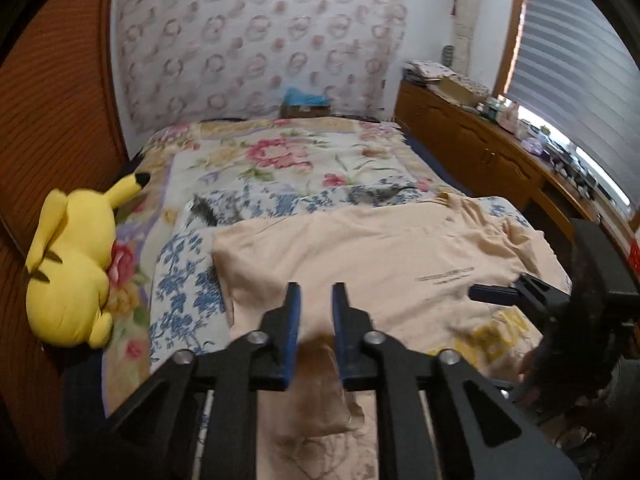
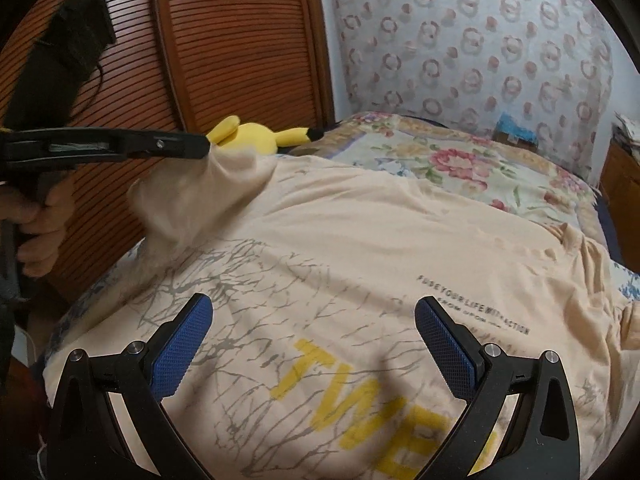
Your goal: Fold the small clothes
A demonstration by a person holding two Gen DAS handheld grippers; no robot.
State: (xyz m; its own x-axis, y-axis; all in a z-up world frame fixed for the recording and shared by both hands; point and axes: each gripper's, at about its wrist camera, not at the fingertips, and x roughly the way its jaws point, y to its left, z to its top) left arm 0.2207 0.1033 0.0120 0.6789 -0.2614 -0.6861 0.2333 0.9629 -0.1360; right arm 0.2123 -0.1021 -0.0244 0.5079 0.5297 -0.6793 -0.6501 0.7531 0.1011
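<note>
Left fingers (image 2: 206, 146) seemingly clamped on shirt (image 2: 360, 248), right fingers (image 2: 314, 332) apart, over floral bed (image 1: 280, 160)

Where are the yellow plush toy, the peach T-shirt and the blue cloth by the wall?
Yellow plush toy (image 1: 70, 268): left wrist view, on its body.
Peach T-shirt with yellow lettering (image 2: 360, 240): right wrist view, on its plain upper chest.
Blue cloth (image 1: 306, 97): left wrist view, on its top.

T-shirt (image 2: 360, 248) on bed (image 1: 280, 160) | plush toy (image 1: 72, 264) left | cabinet (image 1: 480, 140) right
</note>
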